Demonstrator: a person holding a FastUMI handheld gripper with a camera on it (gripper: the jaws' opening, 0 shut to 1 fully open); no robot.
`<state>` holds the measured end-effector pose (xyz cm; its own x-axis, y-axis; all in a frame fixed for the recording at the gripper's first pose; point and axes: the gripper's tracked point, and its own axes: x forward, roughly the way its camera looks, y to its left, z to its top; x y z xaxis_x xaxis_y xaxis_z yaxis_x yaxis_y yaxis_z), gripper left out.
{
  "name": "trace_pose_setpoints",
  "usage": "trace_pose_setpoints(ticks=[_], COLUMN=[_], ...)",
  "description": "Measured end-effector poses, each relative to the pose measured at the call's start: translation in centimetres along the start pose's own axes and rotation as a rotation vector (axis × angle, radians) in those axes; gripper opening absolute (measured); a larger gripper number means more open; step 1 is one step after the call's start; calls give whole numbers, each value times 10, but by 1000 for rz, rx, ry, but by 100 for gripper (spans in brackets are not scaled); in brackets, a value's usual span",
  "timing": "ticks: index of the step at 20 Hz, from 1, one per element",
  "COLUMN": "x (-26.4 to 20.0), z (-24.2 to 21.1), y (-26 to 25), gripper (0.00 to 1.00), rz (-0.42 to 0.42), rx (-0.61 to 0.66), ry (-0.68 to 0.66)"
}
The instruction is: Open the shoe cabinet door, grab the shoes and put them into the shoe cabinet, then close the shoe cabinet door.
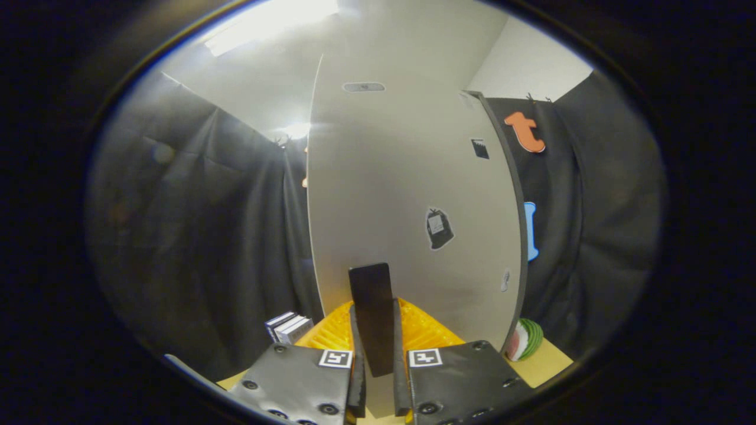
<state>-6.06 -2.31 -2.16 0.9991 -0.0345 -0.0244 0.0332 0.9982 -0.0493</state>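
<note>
Between your gripper's (378, 360) two fingers stood the dark upright handle (372, 316) of the shoe cabinet door (407, 195); both fingers (357, 360) lay against its sides, so the narrow jaws were clamped on it. Each finger block carried a small square black-and-white marker (335, 358) on its top inner corner; these were coded patterns with no words to read. You held the tool low and pointed straight ahead, roughly level, facing the door head-on.

Just beyond the fingers, at the foot of the door, lay something yellow with a ribbed, mesh-like surface (422, 330), spreading to both sides of the handle; what it was could not be told. To the left of it sat a few small boxes (289, 326) standing side by side, their print too small to read. To the right, by the door's lower corner, rested a round green-and-white striped object (524, 339) on the wooden tabletop (543, 363).

The pale door itself filled the space ahead. It bore a black bag-shaped sticker (439, 228) with a white tag, illegible, a smaller dark sticker (479, 148) higher up, and a grey oval plate (363, 87) near the top. Its dark edge (512, 195) showed along the right side. No shoes could be made out.
</note>
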Motion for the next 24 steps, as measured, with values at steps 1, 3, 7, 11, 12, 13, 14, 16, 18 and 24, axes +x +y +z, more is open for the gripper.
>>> trace_pose_setpoints(ticks=[1,3,7,11,12,13,14,16,18,24], x=[-11,-32,-59,-85,-92,-96,-100,-104,-109,-125], z=[1,4,12,18,20,21,21,23,25,35], y=[-7,-24,-58,-87,-93,-99,-106,-120,-137,-190], gripper=[20,20,19,15,14,13,12,12,12,8], rz=[9,19,18,18,16,14,8,-18,-55,-161], rx=[6,4,-13,-36,-49,-58,-59,-47,-34,-7], ry=[0,-3,-8,-9,-7,-10,-8,-11,-13,-22])
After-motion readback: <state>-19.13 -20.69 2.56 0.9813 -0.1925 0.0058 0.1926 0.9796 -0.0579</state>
